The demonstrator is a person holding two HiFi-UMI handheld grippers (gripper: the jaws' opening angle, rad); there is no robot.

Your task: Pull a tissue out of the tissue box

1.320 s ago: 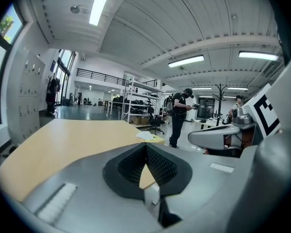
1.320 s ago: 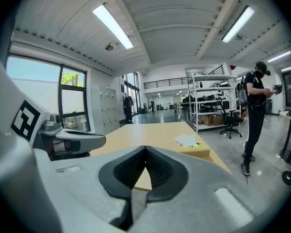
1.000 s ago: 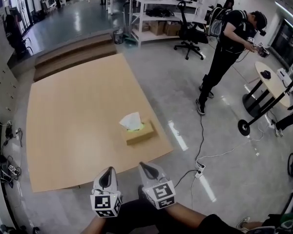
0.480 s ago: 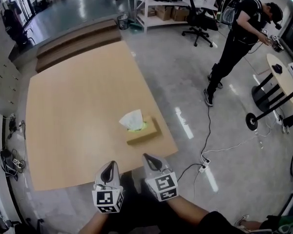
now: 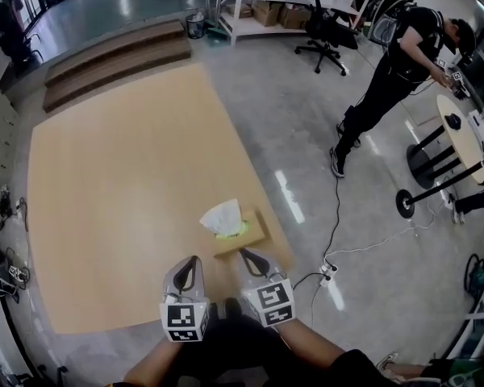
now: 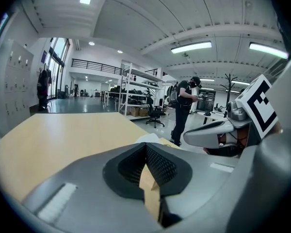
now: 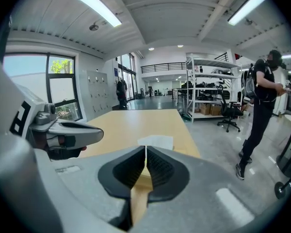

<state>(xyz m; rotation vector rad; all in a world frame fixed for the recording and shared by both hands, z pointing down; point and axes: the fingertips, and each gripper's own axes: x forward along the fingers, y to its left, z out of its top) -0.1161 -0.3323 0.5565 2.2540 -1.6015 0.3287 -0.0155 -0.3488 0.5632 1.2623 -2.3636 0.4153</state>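
Tissue box (image 5: 240, 230) just beyond left tongs (image 5: 193, 262) and right tongs (image 5: 245, 255), both closed.

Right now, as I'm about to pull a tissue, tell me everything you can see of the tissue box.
The tissue box is a low, tan, cardboard-looking rectangular box with a green patch round its top opening. A white tissue stands up out of that opening, crumpled and upright. The box lies flat on the light wooden table, close to the right edge and the near corner, turned slightly askew to the edges.
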